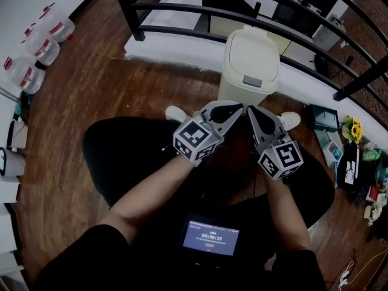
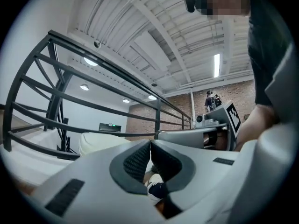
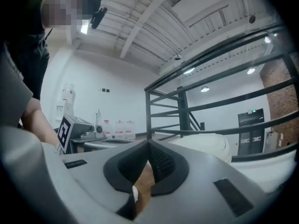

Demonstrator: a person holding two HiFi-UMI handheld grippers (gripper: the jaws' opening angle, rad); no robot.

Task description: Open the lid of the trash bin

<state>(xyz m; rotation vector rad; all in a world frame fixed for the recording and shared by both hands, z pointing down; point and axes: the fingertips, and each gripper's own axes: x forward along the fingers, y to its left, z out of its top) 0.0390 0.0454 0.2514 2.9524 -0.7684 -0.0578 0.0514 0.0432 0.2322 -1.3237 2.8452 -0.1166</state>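
Note:
A cream trash bin (image 1: 249,71) stands on the wooden floor by the black railing, its lid (image 1: 253,60) down with a grey push tab at the front edge. My left gripper (image 1: 240,108) and right gripper (image 1: 248,109) are held side by side just short of the bin's front, tips nearly touching each other. Both are shut with nothing between the jaws. The bin's lid (image 2: 100,143) shows beyond the left gripper (image 2: 150,143) in the left gripper view, and the lid (image 3: 205,143) lies past the right gripper (image 3: 149,143) in the right gripper view.
The black metal railing (image 1: 200,11) runs behind the bin. White shoes (image 1: 176,113) stand at either side of the bin's base. Clear jars (image 1: 42,41) sit on a white surface at the left. Boxes and a yellow flower (image 1: 353,128) clutter the floor at the right.

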